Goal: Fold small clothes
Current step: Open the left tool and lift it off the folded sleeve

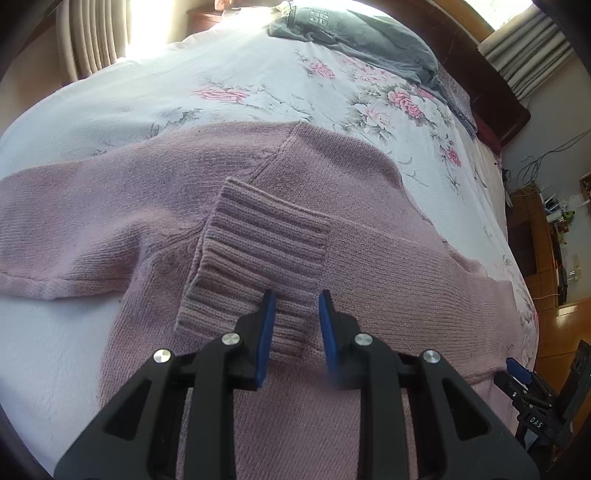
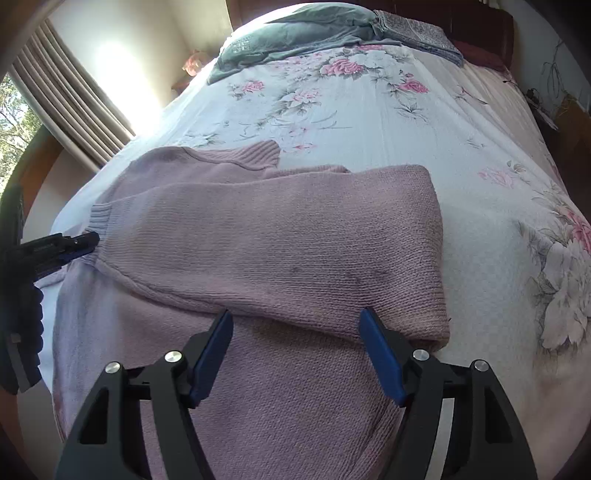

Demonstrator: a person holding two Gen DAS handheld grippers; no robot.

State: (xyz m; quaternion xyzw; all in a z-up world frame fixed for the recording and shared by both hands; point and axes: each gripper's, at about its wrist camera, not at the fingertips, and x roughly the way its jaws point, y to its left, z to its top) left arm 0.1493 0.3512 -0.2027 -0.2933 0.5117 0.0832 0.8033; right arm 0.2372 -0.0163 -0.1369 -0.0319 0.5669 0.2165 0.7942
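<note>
A mauve knit sweater [image 1: 406, 277] lies flat on the bed, also in the right wrist view [image 2: 295, 229]. One sleeve is folded across its body and ends in a ribbed cuff [image 1: 258, 251] [image 2: 99, 218]. The other sleeve [image 1: 74, 221] stretches out to the left. My left gripper [image 1: 297, 314] is open, and the near corner of the cuff lies between its blue pads [image 1: 267, 332]. My right gripper [image 2: 295, 332] is wide open just above the folded sleeve's near edge, holding nothing. The ribbed collar [image 2: 255, 153] points toward the head of the bed.
The floral bed sheet [image 1: 221, 81] [image 2: 369, 122] extends beyond the sweater. A grey garment [image 1: 351, 37] [image 2: 288, 33] and a patterned folded cloth [image 2: 417, 33] lie by the wooden headboard [image 1: 491, 107]. Curtains [image 2: 66, 107] hang at the left; wooden furniture [image 1: 535, 229] stands at the right.
</note>
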